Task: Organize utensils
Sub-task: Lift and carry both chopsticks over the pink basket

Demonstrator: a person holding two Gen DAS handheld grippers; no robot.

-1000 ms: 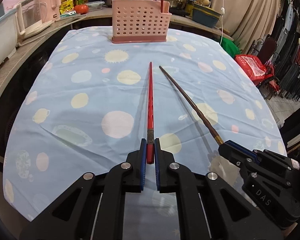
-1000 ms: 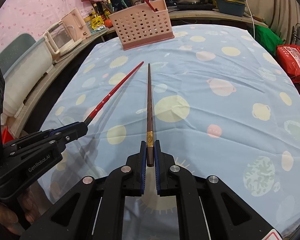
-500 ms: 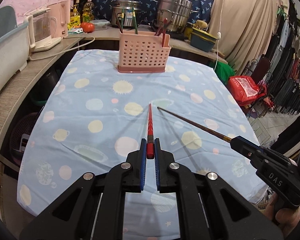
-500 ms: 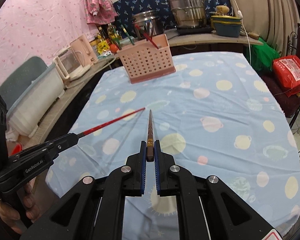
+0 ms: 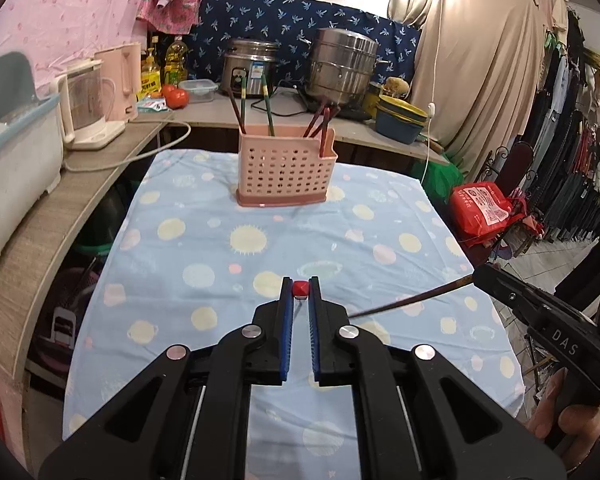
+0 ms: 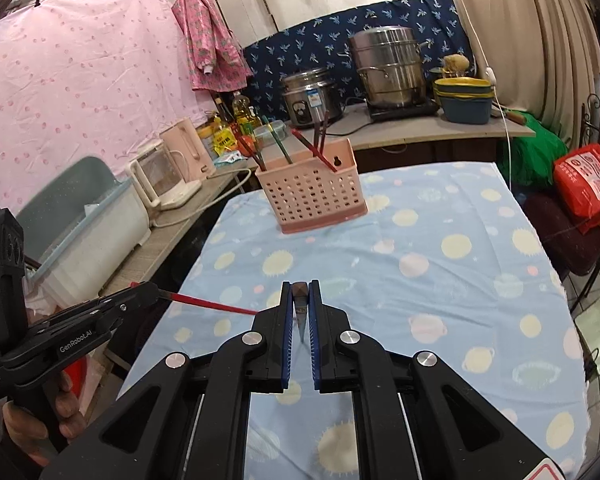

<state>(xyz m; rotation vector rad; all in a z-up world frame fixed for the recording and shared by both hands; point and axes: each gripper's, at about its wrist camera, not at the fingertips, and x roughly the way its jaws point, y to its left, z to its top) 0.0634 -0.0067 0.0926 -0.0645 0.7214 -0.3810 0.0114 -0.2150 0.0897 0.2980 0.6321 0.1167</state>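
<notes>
The left gripper (image 5: 300,289) has its jaws almost closed on a red chopstick (image 6: 210,303). In the left wrist view only the square red end shows between the jaw tips, because the stick points toward the camera. In the right wrist view the same stick runs out from the left gripper's jaws toward the right, in the air above the surface (image 5: 204,248), which is covered with a light blue cloth with pale round patterns.

The right gripper (image 6: 300,292) is closed in the same way on a dark brown chopstick (image 5: 408,300), whose end sits between the jaw tips; in the left wrist view its long shaft reaches from the right gripper toward the left jaws. The two sticks cross near each other in front of the jaws, but I cannot tell if they touch.

Well ahead of both jaws, at the far end of the surface, stands a pink perforated utensil basket (image 5: 286,170). On its left side lean dark and green chopsticks (image 5: 266,106), on its right side reddish-brown ones (image 5: 320,120) — I cannot see the dividers inside.

Behind the basket, on the counter, stand a rice cooker (image 5: 252,66), a steel steamer pot (image 5: 342,66) and stacked blue and yellow bowls (image 5: 400,118).
</notes>
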